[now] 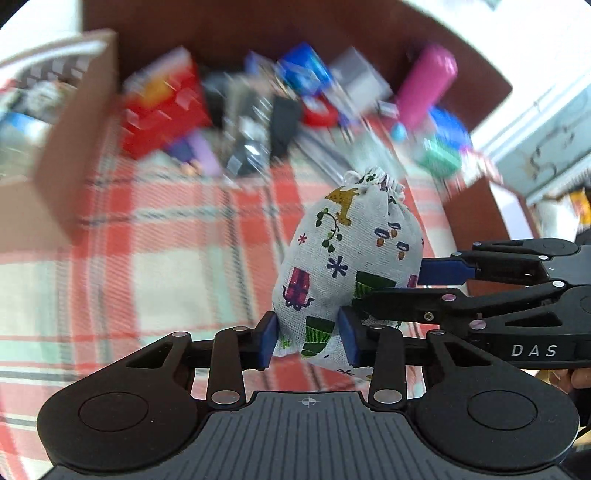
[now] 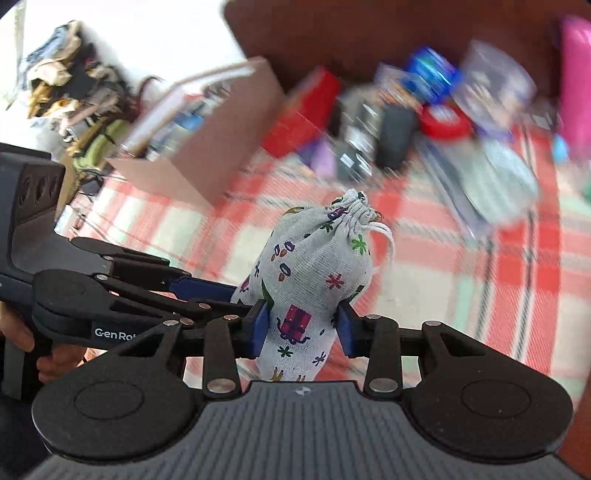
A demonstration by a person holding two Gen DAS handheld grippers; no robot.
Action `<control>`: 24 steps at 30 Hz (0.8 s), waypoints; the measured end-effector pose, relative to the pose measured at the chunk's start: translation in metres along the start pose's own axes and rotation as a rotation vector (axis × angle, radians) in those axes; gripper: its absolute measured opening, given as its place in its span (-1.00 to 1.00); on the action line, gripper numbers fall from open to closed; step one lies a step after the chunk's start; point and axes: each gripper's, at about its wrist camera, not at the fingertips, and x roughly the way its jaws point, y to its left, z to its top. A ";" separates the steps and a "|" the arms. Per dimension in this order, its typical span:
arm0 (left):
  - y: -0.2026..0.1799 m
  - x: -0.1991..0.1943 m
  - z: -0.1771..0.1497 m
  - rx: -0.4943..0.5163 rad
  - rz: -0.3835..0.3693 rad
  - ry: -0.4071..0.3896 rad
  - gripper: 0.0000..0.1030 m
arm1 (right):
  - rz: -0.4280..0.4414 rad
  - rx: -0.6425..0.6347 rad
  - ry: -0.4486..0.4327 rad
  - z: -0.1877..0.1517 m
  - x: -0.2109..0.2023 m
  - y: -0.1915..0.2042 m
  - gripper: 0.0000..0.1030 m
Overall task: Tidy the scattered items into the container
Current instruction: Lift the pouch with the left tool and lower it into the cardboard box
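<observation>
A small white drawstring pouch [image 1: 347, 266] printed with gifts and snowflakes is held above the red plaid cloth. My left gripper [image 1: 308, 341] is shut on its lower end. My right gripper [image 2: 301, 328] is shut on the same pouch [image 2: 314, 273] from the other side. Each gripper shows in the other's view: the right gripper [image 1: 417, 291] comes in from the right in the left wrist view, and the left gripper [image 2: 236, 295] comes in from the left in the right wrist view. The cardboard box [image 1: 62, 147] stands at the left, with items inside; it also shows in the right wrist view [image 2: 199, 147].
Blurred scattered items lie at the far side of the cloth: a red box [image 1: 162, 110], a black case [image 1: 282, 122], a blue packet [image 1: 304, 70], a red tape roll [image 2: 445, 118], a pink bottle [image 1: 424, 85], a green item [image 1: 439, 158]. A brown chair back [image 1: 240, 26] stands behind.
</observation>
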 end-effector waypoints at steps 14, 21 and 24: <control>0.158 -0.119 0.036 -0.067 0.147 -0.220 -0.38 | 0.066 -0.321 -0.103 0.127 0.071 0.171 -0.26; 0.239 -0.151 0.074 -0.093 0.202 -0.294 -0.37 | 0.087 -0.379 -0.136 0.198 0.124 0.226 -0.26; 0.268 -0.162 0.094 -0.106 0.231 -0.324 -0.34 | 0.101 -0.404 -0.152 0.229 0.144 0.245 -0.26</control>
